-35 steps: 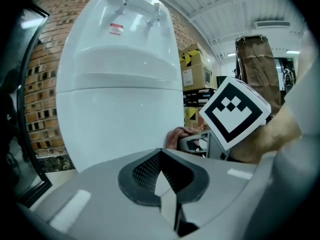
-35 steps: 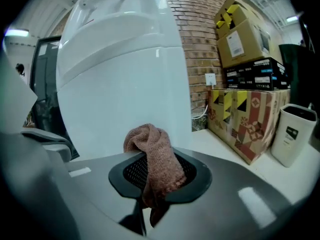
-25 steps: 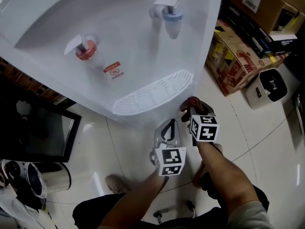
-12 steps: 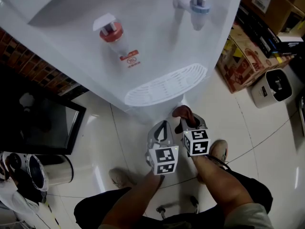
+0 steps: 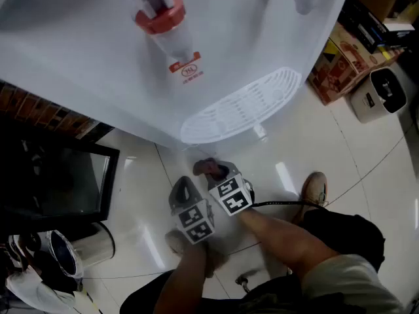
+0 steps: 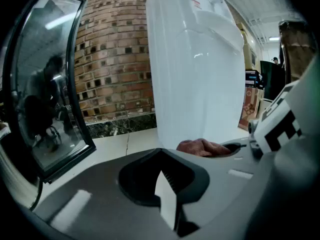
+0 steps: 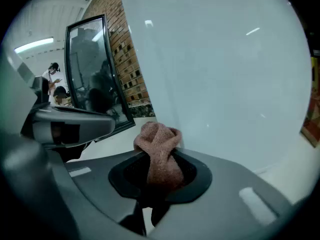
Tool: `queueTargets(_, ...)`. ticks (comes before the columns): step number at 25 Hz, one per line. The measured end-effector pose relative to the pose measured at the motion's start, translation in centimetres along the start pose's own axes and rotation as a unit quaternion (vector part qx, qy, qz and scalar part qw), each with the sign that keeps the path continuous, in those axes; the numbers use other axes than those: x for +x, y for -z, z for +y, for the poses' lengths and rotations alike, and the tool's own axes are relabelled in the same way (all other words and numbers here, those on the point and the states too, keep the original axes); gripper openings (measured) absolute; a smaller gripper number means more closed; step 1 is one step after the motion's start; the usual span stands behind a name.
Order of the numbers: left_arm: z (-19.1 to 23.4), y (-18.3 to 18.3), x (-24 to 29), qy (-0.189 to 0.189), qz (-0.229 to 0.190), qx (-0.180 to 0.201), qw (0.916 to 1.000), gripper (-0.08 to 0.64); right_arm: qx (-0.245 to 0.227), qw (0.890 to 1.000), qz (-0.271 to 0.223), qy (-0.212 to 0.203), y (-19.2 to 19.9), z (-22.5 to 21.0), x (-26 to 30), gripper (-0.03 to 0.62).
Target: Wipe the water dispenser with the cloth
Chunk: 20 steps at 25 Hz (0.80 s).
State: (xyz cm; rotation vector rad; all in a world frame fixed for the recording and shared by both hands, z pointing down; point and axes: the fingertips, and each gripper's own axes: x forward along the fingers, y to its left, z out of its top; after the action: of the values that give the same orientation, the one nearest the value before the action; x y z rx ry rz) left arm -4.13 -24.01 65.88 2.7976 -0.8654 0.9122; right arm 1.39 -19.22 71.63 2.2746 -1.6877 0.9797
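**Cloth low at the dispenser's foot – press the wad, not the jaws**

Glossy pale floor tiles (image 5: 357,152) run up to a brick wall, and against it stands the white water dispenser (image 5: 85,57), with a dark glass-fronted cabinet (image 5: 59,182) just beside it. The head view looks down past the red tap (image 5: 159,15) and the slotted drip tray (image 5: 242,103) to both grippers, side by side near the floor in front of the lower panel.

The right gripper (image 5: 211,171) has its jaws pinched on a pinkish-brown cloth (image 7: 159,149), which bunches up in 1 knot-like wad ahead of the fingertips. The wad sits close to the white panel; I cannot tell whether it touches. The left gripper (image 5: 184,183) has its jaws drawn together on nothing.

The step in hand looks like bringing the cloth onto the lower front. To do it well, only the soft wad should meet the plastic – so the right gripper should lean in gently, keeping its hard tips behind the cloth. Long overlapping strokes would suit this broad, smooth face. The grip should hold firm, since a dragged wad can pull free. The empty left gripper is best kept clear of the cabinet's glass.
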Motion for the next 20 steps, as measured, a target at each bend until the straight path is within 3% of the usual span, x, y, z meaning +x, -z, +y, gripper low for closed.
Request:
queueTargets(8, 0.0, 2.0, 1.2, 0.002, 0.018, 0.006, 0.9998, 0.000, 0.013, 1.000, 0.018, 0.017, 1.4, -0.8, 1.9, 0.091)
queueTargets(14, -6.0, 1.8, 1.7, 0.056, 0.014, 0.040, 0.9975, 0.000, 0.025, 0.998, 0.024, 0.048, 2.4, -5.0, -0.3, 0.092)
queueTargets(20, -12.3, 2.1, 1.8, 0.109, 0.015, 0.078, 0.9909, 0.000, 0.048, 0.992, 0.015, 0.113, 2.9, -12.9, -3.3, 0.091)
